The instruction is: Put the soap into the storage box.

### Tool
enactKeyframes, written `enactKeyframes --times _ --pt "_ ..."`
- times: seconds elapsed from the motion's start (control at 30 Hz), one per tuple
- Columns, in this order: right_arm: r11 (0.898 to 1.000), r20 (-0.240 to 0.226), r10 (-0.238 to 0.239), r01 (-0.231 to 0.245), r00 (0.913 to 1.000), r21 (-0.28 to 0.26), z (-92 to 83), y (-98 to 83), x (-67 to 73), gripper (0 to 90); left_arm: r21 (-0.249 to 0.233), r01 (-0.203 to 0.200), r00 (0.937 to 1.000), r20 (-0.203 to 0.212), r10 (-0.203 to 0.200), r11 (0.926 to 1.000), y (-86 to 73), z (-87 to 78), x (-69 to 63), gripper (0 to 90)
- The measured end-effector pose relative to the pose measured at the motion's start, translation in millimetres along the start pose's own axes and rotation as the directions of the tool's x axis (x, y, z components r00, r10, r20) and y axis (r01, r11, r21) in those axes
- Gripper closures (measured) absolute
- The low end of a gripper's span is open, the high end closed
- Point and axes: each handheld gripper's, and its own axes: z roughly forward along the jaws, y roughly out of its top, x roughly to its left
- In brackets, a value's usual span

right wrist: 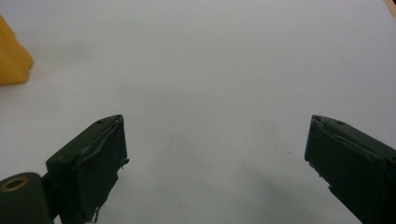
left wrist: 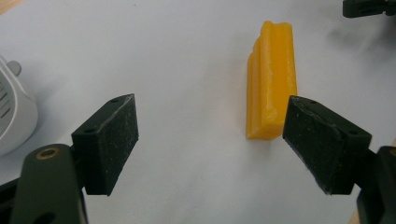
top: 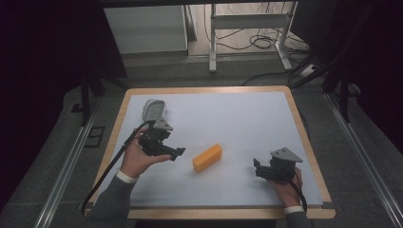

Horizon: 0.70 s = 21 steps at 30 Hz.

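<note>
White table [top: 247, 118]: orange block [top: 207, 157] lies between left gripper [top: 177, 153] and right gripper [top: 257, 167], jaws apart.

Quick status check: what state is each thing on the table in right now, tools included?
Left tool: open, empty, beside the block's near end.
Right tool: open, empty, over bare mat.
Yellow block: lying flat on the mat, untouched.
White ribbed object: resting at the mat's far left, apart from both tools.
</note>
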Motion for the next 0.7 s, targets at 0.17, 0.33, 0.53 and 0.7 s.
enactKeyframes --times 0.17,0.33,0.53,0.7 --pt "1.0 0.002 0.001 -0.001 1.0 -0.002 -0.3 -0.1 0.0 5.8 0.015 -0.008 1.0 0.004 0.008 0.9999 3.7 5.5 -2.0 18.9" --pt "1.0 0.001 0.002 -0.002 1.0 -0.001 -0.2 -0.1 0.0 5.8 0.022 -0.022 0.9998 0.001 0.022 0.9995 8.5 10.3 -6.7 19.0" --pt "1.0 0.0 0.003 -0.003 1.0 0.001 0.2 0.0 -0.2 5.8 0.029 -0.021 0.9997 0.015 0.021 0.9993 10.8 17.2 -8.7 19.1" --pt "1.0 0.0 0.004 -0.004 1.0 0.001 0.2 0.0 -0.2 5.8 0.044 -0.028 0.9993 0.026 0.027 0.9986 12.1 25.0 -11.7 19.2"
